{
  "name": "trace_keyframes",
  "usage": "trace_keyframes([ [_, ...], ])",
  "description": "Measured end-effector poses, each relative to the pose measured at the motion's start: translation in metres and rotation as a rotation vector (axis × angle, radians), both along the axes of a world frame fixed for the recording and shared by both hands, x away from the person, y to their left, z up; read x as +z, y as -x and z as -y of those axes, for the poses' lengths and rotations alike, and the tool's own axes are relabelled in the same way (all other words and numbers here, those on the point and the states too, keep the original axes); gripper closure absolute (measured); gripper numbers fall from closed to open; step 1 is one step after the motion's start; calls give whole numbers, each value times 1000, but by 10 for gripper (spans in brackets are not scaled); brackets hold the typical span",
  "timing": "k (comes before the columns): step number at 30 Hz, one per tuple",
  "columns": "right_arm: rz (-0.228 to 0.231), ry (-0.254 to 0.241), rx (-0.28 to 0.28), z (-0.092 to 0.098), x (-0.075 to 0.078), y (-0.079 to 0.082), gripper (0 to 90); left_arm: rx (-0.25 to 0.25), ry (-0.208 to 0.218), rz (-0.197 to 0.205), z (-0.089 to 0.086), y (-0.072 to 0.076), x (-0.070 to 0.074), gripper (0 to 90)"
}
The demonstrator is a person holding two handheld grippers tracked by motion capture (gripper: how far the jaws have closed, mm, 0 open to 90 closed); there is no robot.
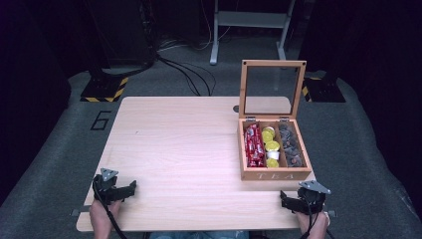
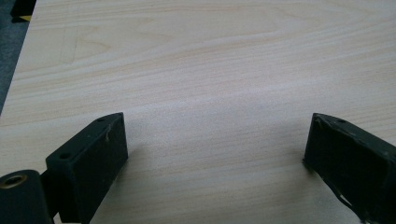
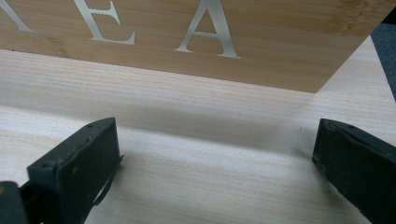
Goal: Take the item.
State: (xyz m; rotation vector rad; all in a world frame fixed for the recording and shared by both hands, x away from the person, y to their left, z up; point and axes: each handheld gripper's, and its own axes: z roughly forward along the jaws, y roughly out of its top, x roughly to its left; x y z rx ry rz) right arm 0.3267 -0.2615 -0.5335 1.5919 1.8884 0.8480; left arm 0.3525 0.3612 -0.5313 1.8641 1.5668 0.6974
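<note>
A wooden tea box point(image 1: 274, 174) stands at the table's right, lid point(image 1: 272, 88) upright, with red packets point(image 1: 254, 145), yellow and white cups point(image 1: 271, 147) and dark pods point(image 1: 290, 144) in three compartments. My right gripper point(image 1: 293, 201) rests open at the front right corner, just short of the box; its view has the lettered front wall point(image 3: 196, 42) close ahead and bare wood between its jaws point(image 3: 212, 161). At the front left, my left gripper point(image 1: 124, 191) lies open on the table with nothing between its fingers point(image 2: 215, 154).
The pale wooden table point(image 1: 179, 149) stretches wide between the two grippers and left of the box. Beyond the far edge lie grey floor, black cables point(image 1: 184, 69), a striped stand base point(image 1: 104, 89) and a white frame point(image 1: 249, 25).
</note>
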Motion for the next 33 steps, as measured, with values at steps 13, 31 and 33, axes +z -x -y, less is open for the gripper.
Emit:
trace_keyframes([
  [13, -33, 8, 19, 0, 3, 0, 12, -1, 2, -1, -1, 0, 0, 57],
  [31, -66, 6, -5, 0, 5, 0, 0, -2, 2, 2, -1, -1, 0, 57],
  [33, -74, -4, -5, -1, 7, 0, 0, -2, 2, 1, -1, -1, 0, 57],
])
